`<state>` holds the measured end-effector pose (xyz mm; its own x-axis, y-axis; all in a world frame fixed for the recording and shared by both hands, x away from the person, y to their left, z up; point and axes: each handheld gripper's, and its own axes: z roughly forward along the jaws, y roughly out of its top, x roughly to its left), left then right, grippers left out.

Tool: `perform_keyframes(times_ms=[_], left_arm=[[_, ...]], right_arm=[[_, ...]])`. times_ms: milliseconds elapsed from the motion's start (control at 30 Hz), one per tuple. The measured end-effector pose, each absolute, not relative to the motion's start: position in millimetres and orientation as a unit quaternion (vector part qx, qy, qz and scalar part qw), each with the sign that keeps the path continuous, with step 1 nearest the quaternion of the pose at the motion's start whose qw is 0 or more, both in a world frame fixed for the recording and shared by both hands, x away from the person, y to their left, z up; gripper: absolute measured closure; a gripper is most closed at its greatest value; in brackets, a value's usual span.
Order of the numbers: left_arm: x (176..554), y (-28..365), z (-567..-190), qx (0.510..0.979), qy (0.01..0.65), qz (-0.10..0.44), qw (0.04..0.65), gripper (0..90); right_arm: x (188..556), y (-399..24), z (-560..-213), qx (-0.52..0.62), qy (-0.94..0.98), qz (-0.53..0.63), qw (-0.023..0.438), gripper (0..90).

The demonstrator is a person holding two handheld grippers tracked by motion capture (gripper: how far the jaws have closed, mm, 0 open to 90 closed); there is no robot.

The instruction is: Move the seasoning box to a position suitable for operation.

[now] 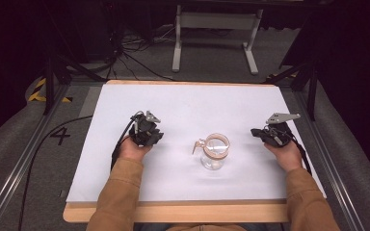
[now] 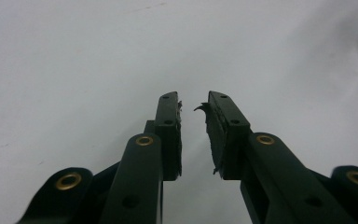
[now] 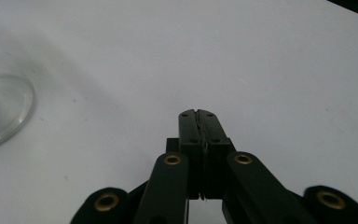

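A small clear glass jar (image 1: 213, 153) with a tan rim and a hinged clasp stands on the white table mat (image 1: 183, 106), between the two hands. My left gripper (image 1: 150, 129) rests on the mat to the jar's left; in the left gripper view its jaws (image 2: 193, 105) stand a little apart with nothing between them. My right gripper (image 1: 259, 132) lies to the jar's right, and in the right gripper view its jaws (image 3: 198, 113) are pressed together, empty. The jar's glass base (image 3: 0, 109) shows at the left edge there.
The mat lies on a wooden board (image 1: 173, 211) with metal rails (image 1: 19, 159) along both sides. A white stand (image 1: 217, 29) and cables (image 1: 125, 53) sit on the floor beyond the far edge. Bare mat stretches ahead of both grippers.
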<state>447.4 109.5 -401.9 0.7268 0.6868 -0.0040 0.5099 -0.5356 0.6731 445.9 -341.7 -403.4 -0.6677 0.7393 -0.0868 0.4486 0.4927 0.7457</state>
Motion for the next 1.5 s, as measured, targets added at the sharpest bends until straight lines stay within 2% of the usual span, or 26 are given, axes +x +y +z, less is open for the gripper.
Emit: perform_keyframes(times_ms=[100,200,300,367,433,533,667,933,1500], left_arm=[[444.7,107.1,-398.1,0.870,0.334,0.125,0.341,75.4],[438.9,94.5,-392.1,0.888,0.290,0.093,0.345,78.2],[434.7,84.9,-389.8,0.902,0.263,0.075,0.333,87.7],[430.0,72.6,-386.8,0.922,0.229,0.055,0.308,89.1],[427.4,65.7,-383.2,0.925,0.227,0.041,0.301,89.0],[423.9,57.4,-381.8,0.925,0.222,0.036,0.306,88.0],[418.8,46.2,-384.6,0.930,0.172,0.011,0.323,90.0],[419.2,24.5,-396.9,0.934,0.168,-0.009,0.316,89.8],[426.0,25.7,-401.1,0.929,0.184,-0.003,0.320,89.8]], right_arm=[[445.6,-343.3,-405.5,0.361,0.838,0.358,0.197,89.7],[445.7,-340.5,-407.9,0.357,0.839,0.364,0.190,89.7],[444.8,-338.3,-407.3,0.350,0.839,0.370,0.189,89.7],[444.0,-337.6,-407.2,0.346,0.840,0.373,0.190,89.7],[443.2,-337.2,-407.5,0.344,0.840,0.374,0.188,89.7],[441.9,-336.6,-408.5,0.344,0.838,0.379,0.187,89.6],[441.1,-333.1,-409.5,0.337,0.841,0.381,0.184,89.6],[437.7,-315.0,-412.3,0.308,0.855,0.379,0.175,89.6],[433.4,-311.2,-411.8,0.299,0.854,0.388,0.173,89.6]])
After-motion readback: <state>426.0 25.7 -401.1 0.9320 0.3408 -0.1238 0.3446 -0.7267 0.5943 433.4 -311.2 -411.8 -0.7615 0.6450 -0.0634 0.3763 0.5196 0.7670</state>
